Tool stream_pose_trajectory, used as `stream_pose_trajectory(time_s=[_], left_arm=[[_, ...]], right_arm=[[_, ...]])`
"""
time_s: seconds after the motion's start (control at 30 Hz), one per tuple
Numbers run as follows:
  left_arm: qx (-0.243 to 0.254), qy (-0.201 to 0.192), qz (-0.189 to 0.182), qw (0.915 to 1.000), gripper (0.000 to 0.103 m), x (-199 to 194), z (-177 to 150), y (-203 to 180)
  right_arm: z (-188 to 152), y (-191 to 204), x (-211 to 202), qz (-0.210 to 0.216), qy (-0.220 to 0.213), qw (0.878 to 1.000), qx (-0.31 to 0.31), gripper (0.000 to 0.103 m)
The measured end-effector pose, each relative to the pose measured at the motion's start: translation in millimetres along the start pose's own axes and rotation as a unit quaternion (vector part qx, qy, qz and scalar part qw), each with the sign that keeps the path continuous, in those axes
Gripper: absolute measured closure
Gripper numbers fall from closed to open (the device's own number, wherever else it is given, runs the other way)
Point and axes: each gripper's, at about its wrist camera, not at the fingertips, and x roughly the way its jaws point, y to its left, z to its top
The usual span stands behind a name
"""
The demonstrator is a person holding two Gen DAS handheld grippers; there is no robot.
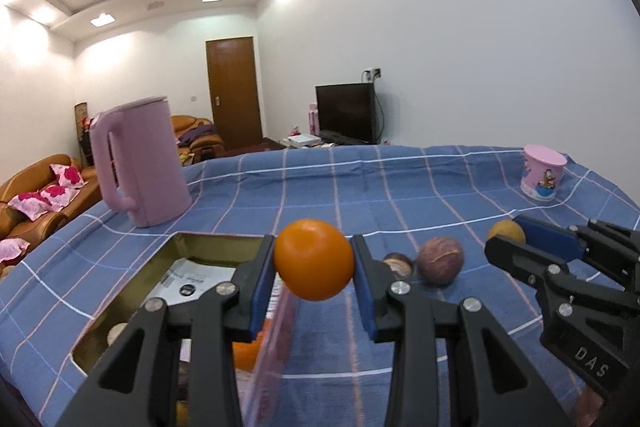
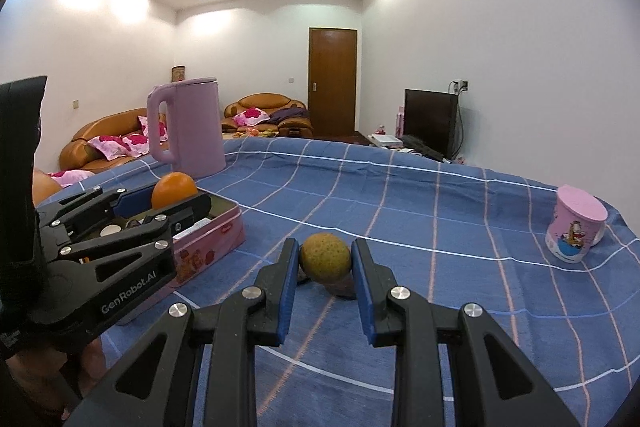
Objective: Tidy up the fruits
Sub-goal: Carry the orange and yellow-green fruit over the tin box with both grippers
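The orange was bright orange. The round fruit was yellow-green with specks. The cloth was blue with white and pink checks. The jug was pale purple. The cup was pink.

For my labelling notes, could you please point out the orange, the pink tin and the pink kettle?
orange [image 1: 314, 259], left wrist view, front face.
pink tin [image 2: 208, 247], right wrist view, side wall.
pink kettle [image 1: 150, 167], left wrist view, body.
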Motion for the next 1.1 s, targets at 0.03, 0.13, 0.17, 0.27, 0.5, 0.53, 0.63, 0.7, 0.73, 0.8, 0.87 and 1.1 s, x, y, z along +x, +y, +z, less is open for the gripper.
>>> stream_pose_trajectory(time_s=[0.03, 0.13, 0.17, 0.27, 0.5, 0.53, 0.63, 0.7, 0.73, 0.8, 0.87, 1.1], left_arm=[[-0.003, 0.002, 0.001, 1.0000, 0.065, 0, 0, 4], [-0.009, 0.009, 0.010, 0.9999, 0.065, 1, 1, 15], [-0.010, 0.010, 0.011, 0.9998, 0.065, 1, 2, 18], [-0.015, 0.013, 0.023, 0.9995, 0.065, 0, 2, 30], [-0.027, 0.023, 0.043, 0.9984, 0.065, 1, 1, 55], [-0.028, 0.025, 0.046, 0.9982, 0.065, 2, 1, 58], [-0.034, 0.032, 0.055, 0.9974, 0.065, 4, 0, 70], [-0.037, 0.036, 0.062, 0.9967, 0.065, 6, -1, 78], [-0.039, 0.038, 0.065, 0.9964, 0.065, 7, -1, 82], [-0.039, 0.044, 0.071, 0.9957, 0.065, 9, -1, 89], [-0.041, 0.050, 0.077, 0.9950, 0.065, 13, -2, 96], [-0.042, 0.066, 0.087, 0.9931, 0.065, 20, -5, 110]], right_arm=[[0, 3, 2, 0.002, 0.002, 1.000, -0.002, 0.074], [2, 14, 9, 0.012, 0.007, 1.000, -0.006, 0.074], [3, 16, 11, 0.015, 0.008, 1.000, -0.008, 0.074], [6, 27, 19, 0.027, 0.012, 0.999, -0.015, 0.074], [11, 53, 36, 0.052, 0.018, 0.998, -0.024, 0.074], [12, 58, 39, 0.056, 0.019, 0.998, -0.026, 0.074], [15, 68, 45, 0.065, 0.019, 0.997, -0.031, 0.074], [18, 74, 49, 0.071, 0.020, 0.997, -0.034, 0.074], [19, 77, 51, 0.073, 0.021, 0.996, -0.035, 0.074], [21, 83, 55, 0.079, 0.022, 0.996, -0.038, 0.074], [24, 88, 59, 0.085, 0.024, 0.995, -0.041, 0.074], [27, 108, 71, 0.104, 0.034, 0.993, -0.047, 0.074]])
